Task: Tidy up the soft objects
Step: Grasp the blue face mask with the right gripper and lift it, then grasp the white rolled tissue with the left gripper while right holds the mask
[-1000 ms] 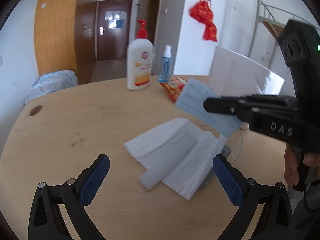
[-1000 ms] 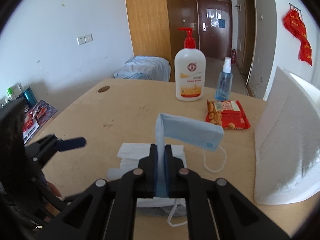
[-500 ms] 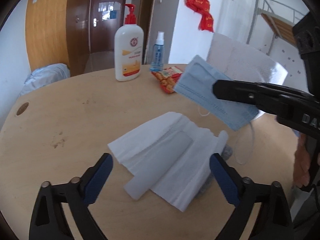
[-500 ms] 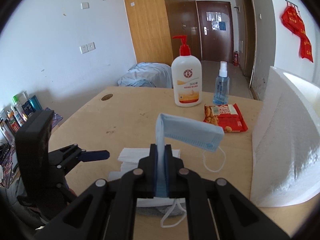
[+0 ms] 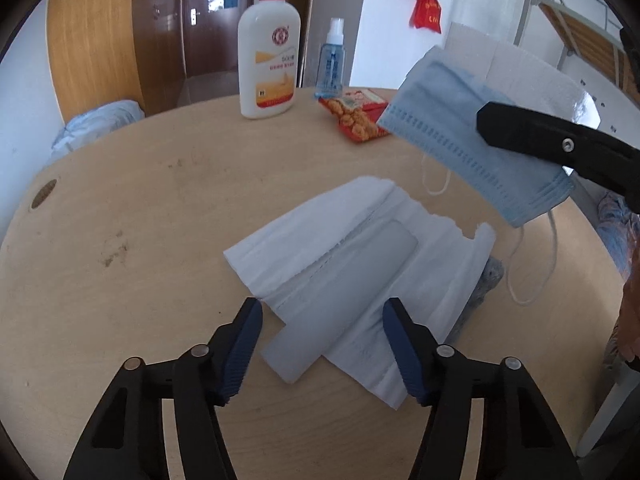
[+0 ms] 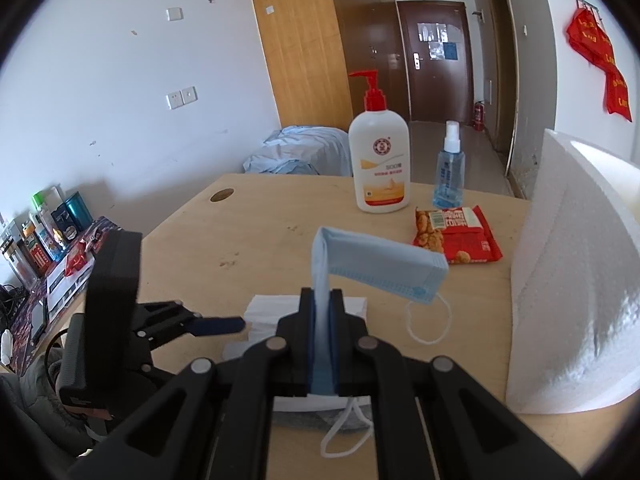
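A light blue face mask (image 5: 468, 136) hangs above the table, pinched in my shut right gripper (image 6: 322, 312); it also shows in the right wrist view (image 6: 380, 264), folded over with its white ear loops dangling. A white sheet of tissue (image 5: 360, 256) lies spread on the wooden table (image 5: 140, 200), with a grey cloth (image 5: 488, 280) partly hidden under its right edge. My left gripper (image 5: 322, 348) is open just above the tissue's near edge, blue pads on either side of it. It also appears in the right wrist view (image 6: 216, 325).
At the back stand a white lotion pump bottle (image 5: 269, 52), a small blue spray bottle (image 5: 332, 64) and a red snack packet (image 5: 356, 118). A white foam block (image 6: 572, 280) stands at the right. The table's round hole (image 5: 43, 192) is at far left.
My left gripper has moved in toward the tissue and its jaws have narrowed. My right gripper has lifted the mask higher and slightly to the right.
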{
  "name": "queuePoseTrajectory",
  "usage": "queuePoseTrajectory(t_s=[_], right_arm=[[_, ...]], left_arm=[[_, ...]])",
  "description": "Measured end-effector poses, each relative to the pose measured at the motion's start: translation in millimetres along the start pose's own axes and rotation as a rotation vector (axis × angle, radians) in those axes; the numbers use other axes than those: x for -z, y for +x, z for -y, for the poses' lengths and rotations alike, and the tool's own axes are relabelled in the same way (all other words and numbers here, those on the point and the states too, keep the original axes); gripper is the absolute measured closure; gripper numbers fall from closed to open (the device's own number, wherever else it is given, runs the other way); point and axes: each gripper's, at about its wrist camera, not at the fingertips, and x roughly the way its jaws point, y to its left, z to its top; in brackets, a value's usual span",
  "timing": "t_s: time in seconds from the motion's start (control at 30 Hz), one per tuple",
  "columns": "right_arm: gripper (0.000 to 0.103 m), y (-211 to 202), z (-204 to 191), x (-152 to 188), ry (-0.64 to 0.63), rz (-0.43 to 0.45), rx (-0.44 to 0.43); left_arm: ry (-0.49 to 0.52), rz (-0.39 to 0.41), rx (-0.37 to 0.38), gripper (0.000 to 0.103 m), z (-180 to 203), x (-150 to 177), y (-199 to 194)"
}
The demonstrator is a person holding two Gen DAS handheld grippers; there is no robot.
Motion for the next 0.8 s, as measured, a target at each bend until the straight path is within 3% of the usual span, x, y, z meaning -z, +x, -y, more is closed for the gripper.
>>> queuePoseTrajectory(t_s=[0.1,0.4,0.8], right_arm=[[0.094,0,0,0,-0.001,-0.001,-0.002],[0.094,-1,-2,0,-0.006,0.002,-0.007],[0.094,-6,-5,0,-0.012,0.012,-0.006]], left_arm=[[-0.004,-0.01,-0.007,0.047,-1,1,2],[0.028,-0.018,-0.058,0.078,1,4,1],[0.008,0.007,-0.087,0.09,-4,8,-20]])
